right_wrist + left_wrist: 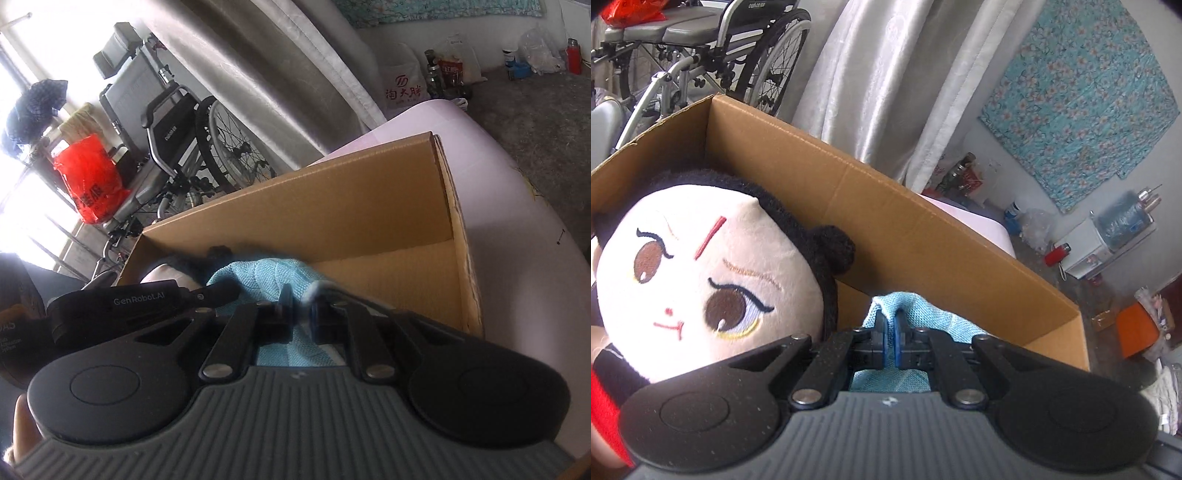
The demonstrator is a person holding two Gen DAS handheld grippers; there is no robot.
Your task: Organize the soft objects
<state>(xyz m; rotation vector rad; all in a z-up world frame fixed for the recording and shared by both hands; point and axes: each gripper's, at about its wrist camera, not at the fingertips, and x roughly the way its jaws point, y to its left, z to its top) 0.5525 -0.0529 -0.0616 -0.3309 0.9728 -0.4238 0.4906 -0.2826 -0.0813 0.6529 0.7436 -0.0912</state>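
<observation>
Two grippers are being kept closed on one light blue knitted cloth (905,314), which is being held over the open cardboard box (905,229). Fabric is being pinched between the pads of the left gripper (891,345), and a fold of the same cloth is being clamped by the right gripper (301,314). Just beside the cloth, inside the box, a plush doll (701,273) with a pale face and black hair is being kept lying on its side; its face is being shown fully only in the left wrist view, while in the right wrist view it is being mostly hidden behind the cloth.

"GenRobot.AI" is being displayed in white letters on the left gripper's side, seen only in the right wrist view. Beyond the box, a folded wheelchair (177,147) is being shown, with small unreadable lettering on its backrest, and a red plastic bag (90,181) with dark printed characters is being rested on its seat. Behind the box, a pale curtain (886,74) is being hung. A white bag (404,88) with red Chinese characters is being shown only in the right wrist view, and a turquoise floral cloth (1082,99) is being displayed on the wall most fully in the left wrist view.
</observation>
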